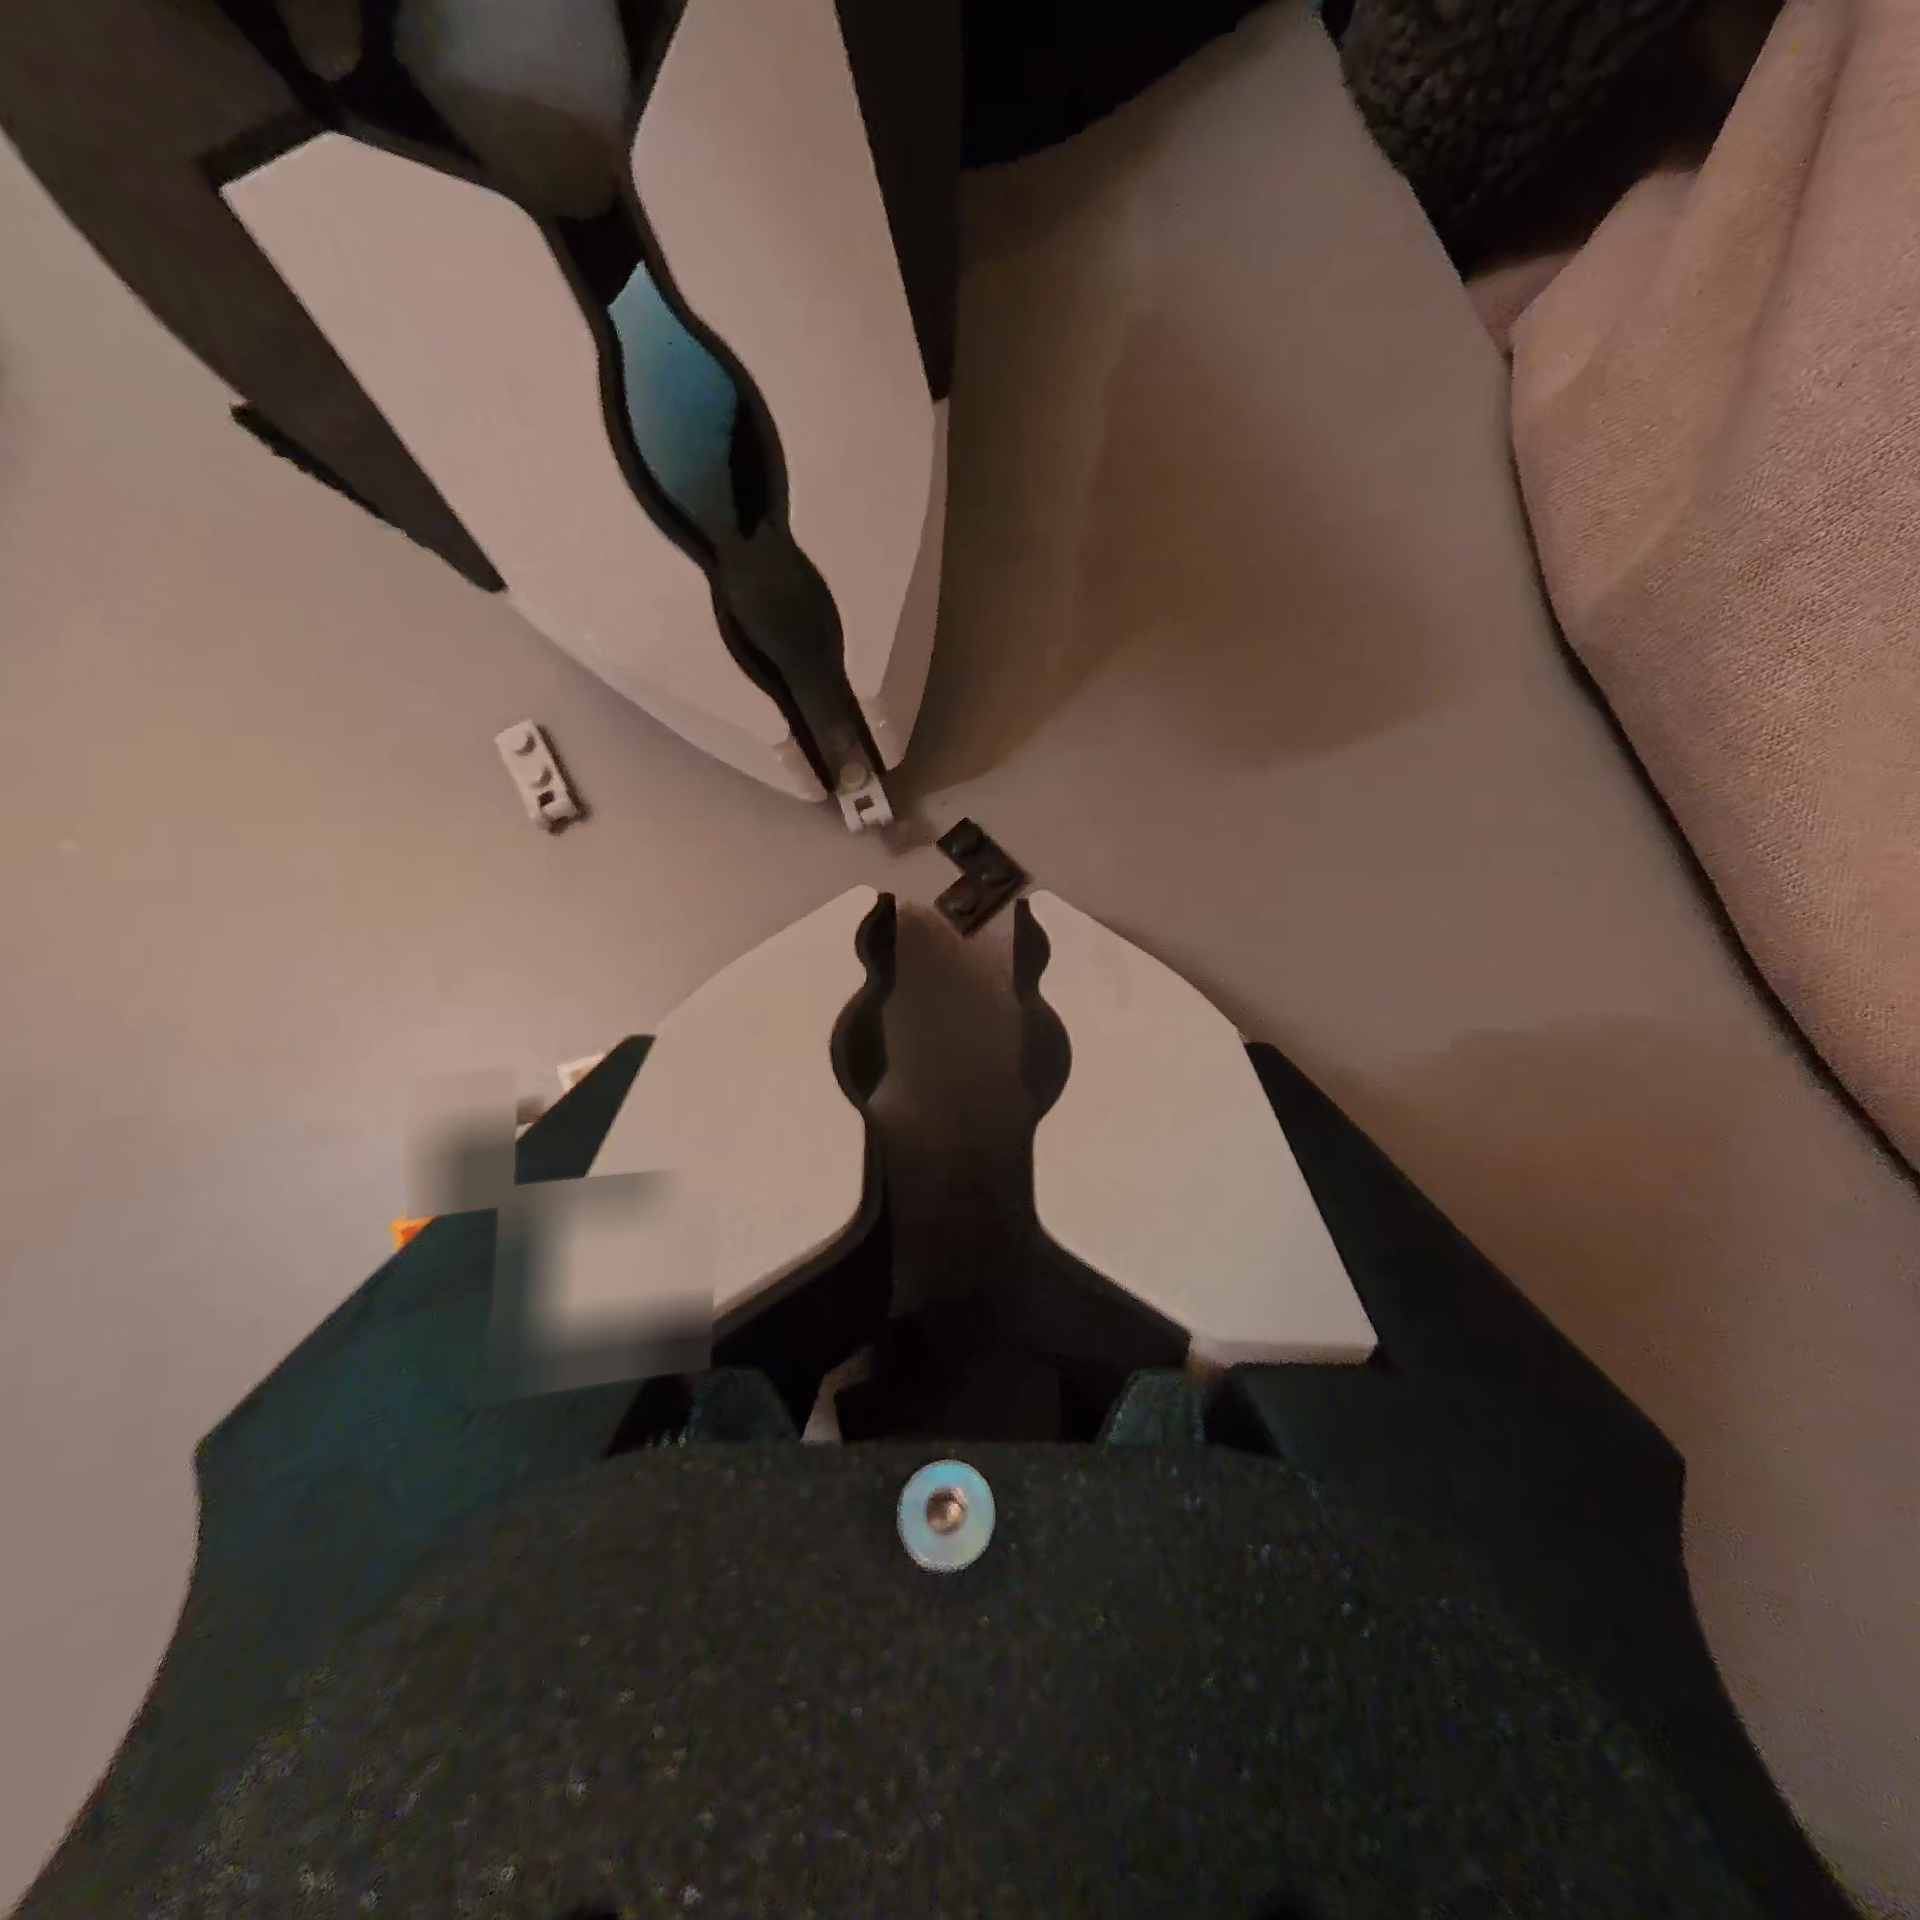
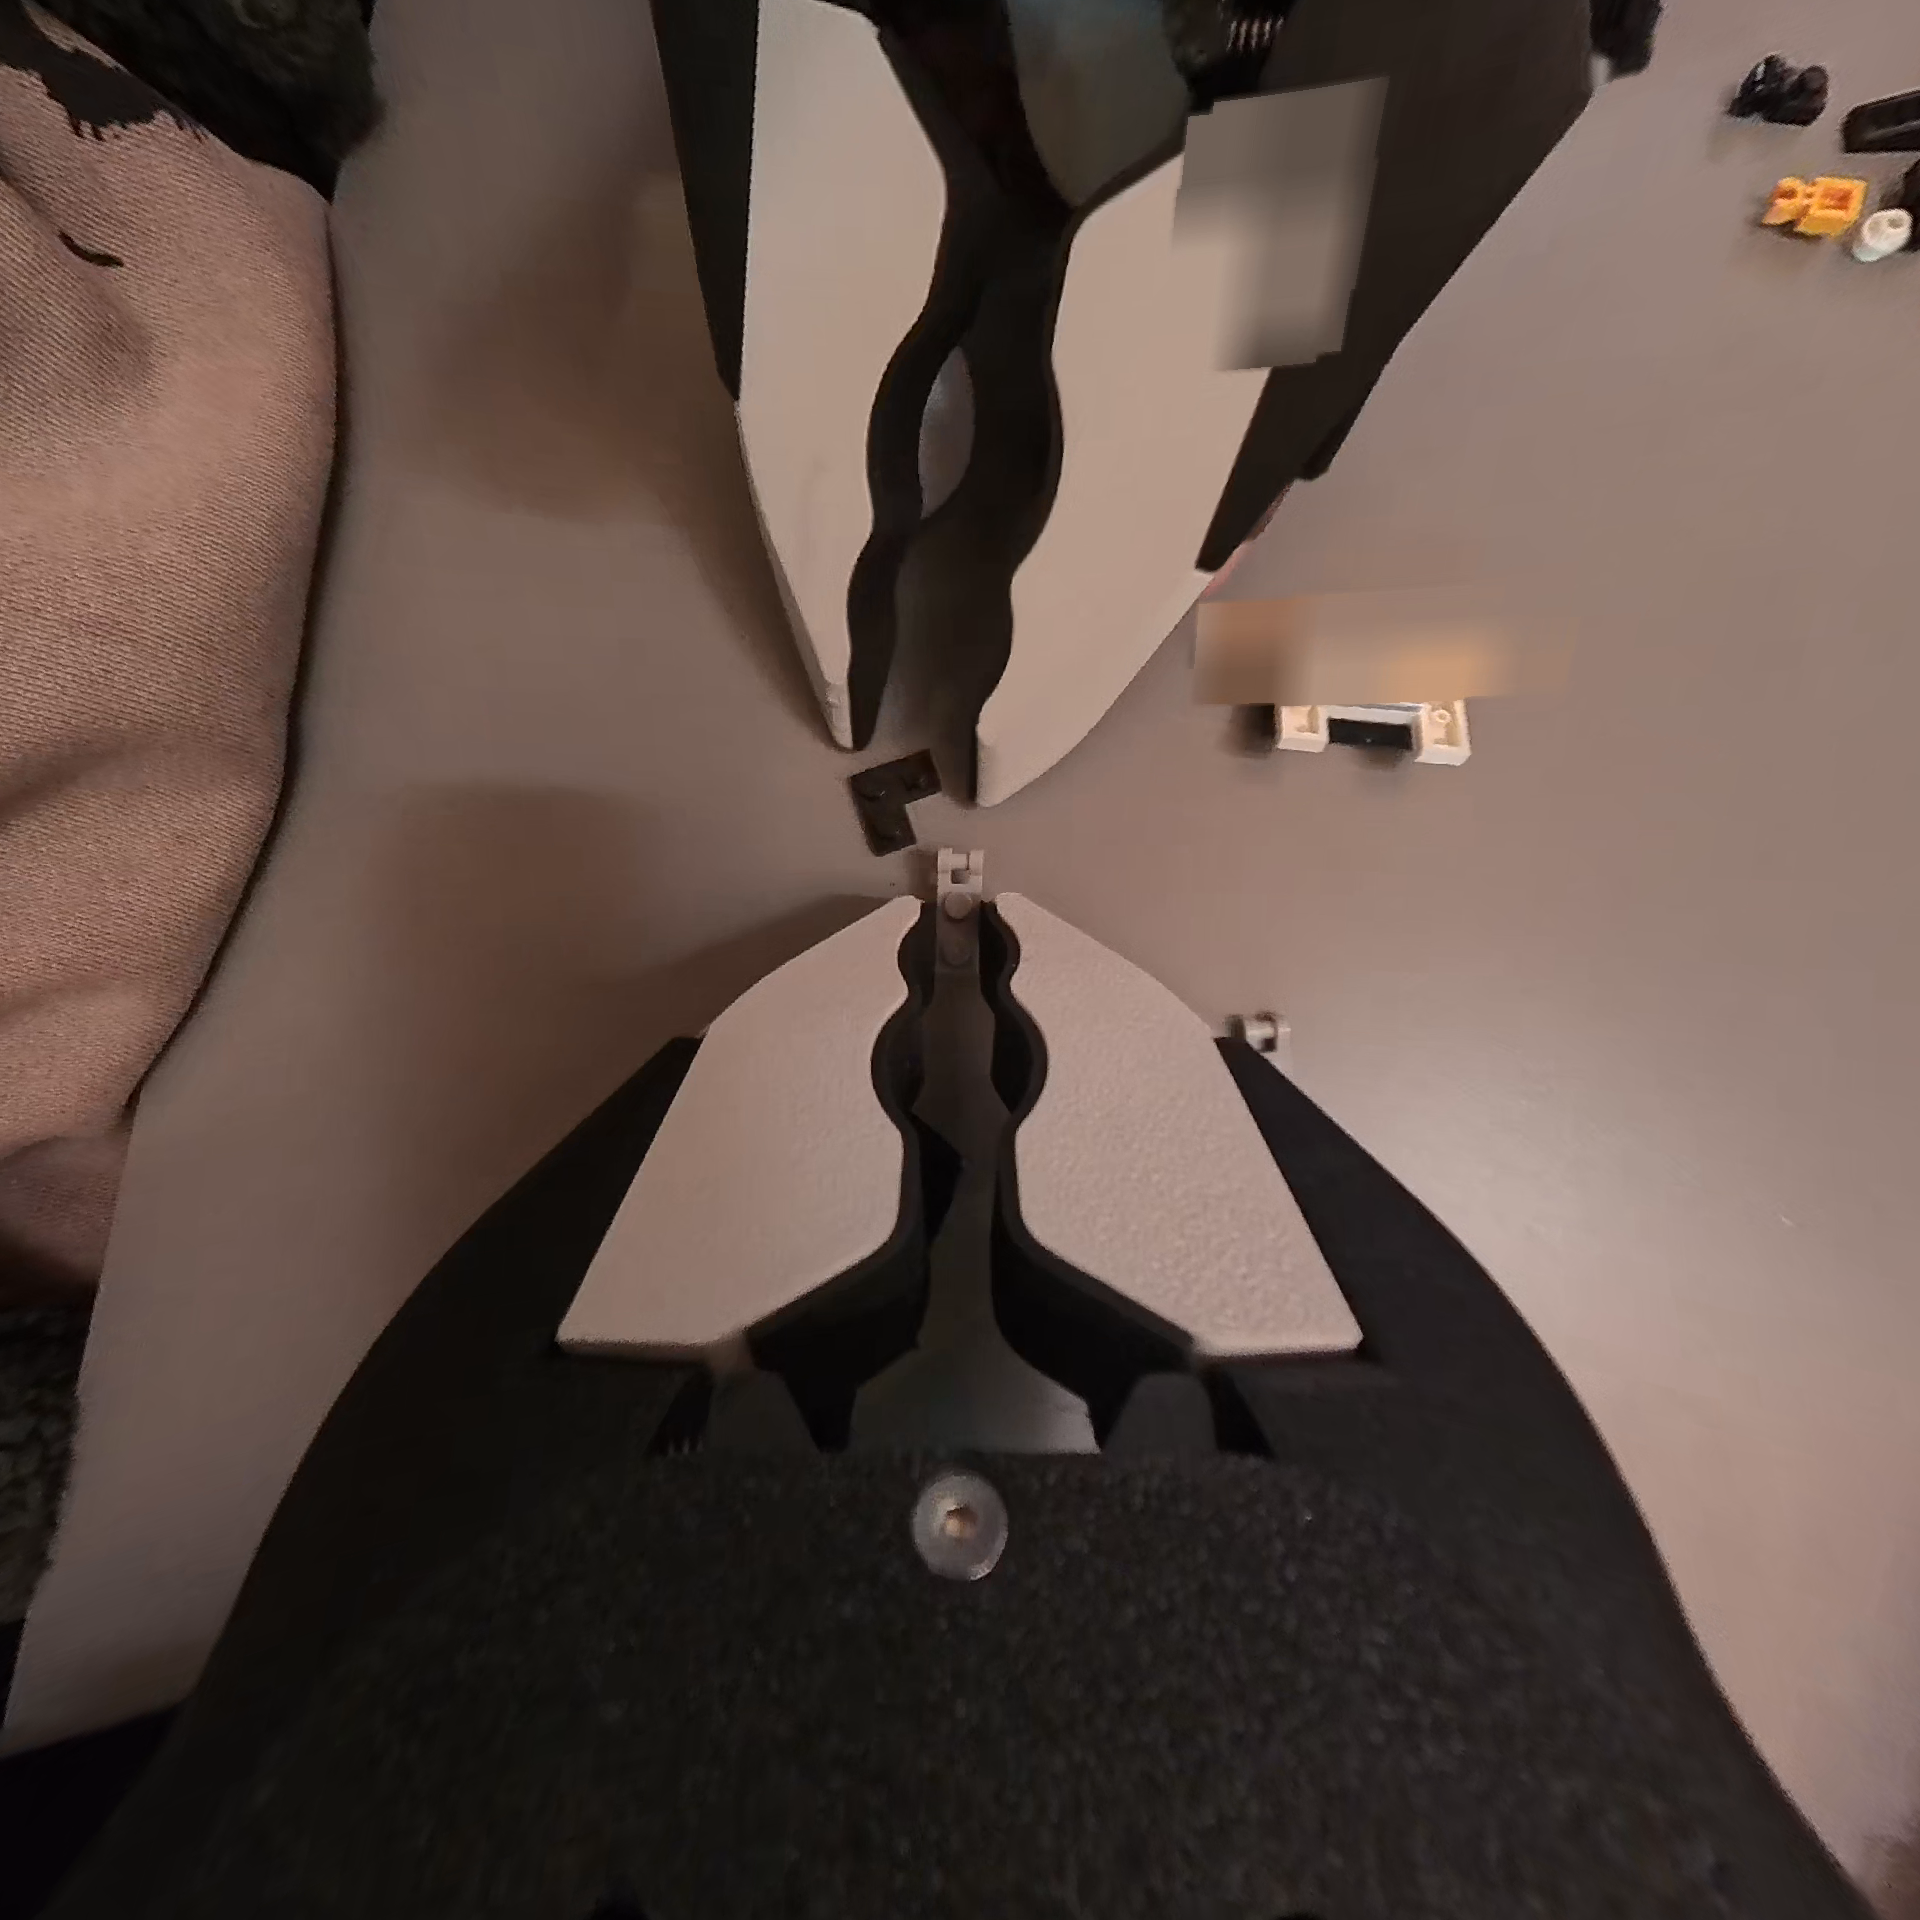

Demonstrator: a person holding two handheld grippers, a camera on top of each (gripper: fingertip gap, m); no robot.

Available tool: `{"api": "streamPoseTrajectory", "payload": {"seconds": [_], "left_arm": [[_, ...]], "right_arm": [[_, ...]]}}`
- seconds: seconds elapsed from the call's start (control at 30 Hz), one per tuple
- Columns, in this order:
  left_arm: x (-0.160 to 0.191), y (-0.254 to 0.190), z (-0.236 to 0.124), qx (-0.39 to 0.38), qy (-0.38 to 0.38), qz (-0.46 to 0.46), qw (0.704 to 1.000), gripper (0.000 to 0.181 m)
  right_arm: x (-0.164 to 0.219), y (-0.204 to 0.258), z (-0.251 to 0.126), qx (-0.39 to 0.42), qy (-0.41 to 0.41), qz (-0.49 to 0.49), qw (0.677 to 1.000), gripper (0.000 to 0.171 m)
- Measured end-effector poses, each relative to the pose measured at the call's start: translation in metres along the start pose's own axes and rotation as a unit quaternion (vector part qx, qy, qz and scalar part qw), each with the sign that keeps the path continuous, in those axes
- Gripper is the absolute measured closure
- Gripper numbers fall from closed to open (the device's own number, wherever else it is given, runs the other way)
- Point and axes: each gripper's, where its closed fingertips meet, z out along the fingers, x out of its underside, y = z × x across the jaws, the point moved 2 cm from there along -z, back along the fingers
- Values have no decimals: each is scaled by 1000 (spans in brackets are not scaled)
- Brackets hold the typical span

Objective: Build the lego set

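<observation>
Right tool (image 2: pixel 954 914) clamps grey piece (image 2: pixel 956 883) — left tool (image 1: pixel 956 914) (spread) beside black piece (image 1: pixel 977 883).

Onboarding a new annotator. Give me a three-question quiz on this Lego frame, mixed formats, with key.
1. True or false: the right gripper is shut on the small light-grey Lego clip plate.
2. The black L-shaped Lego plate lies: A) clamped in the right gripper; B) on the grey table at the left gripper's tips; C) stacked on the clip plate.
3. Fill in: the left gripper's jaws stand ____.
Key: 1 true; 2 B; 3 open.
</observation>
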Motion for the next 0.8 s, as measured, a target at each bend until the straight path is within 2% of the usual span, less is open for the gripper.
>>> {"api": "streamPoseTrajectory", "payload": {"seconds": [0.13, 0.27, 0.47, 0.63, 0.8], "left_arm": [[-1, -3, 3, 6, 0, 5, 1000, 160], [-1, -2, 3, 1, 5, 8, 1000, 172], [-1, -1, 2, -8, 11, 7, 1000, 172], [1, 6, -12, -14, -3, -8, 1000, 174], [1, 16, -25, -32, -18, -16, 999, 173]], "right_arm": [[0, 0, 0, -2, 1, 1, 1000, 164], [0, 1, 0, -5, 0, 0, 1000, 164], [1, 2, -1, -2, 4, 2, 1000, 163], [-2, 4, -3, 0, 4, -7, 1000, 164], [-14, 13, 7, -12, 15, -57, 998, 164]]}}
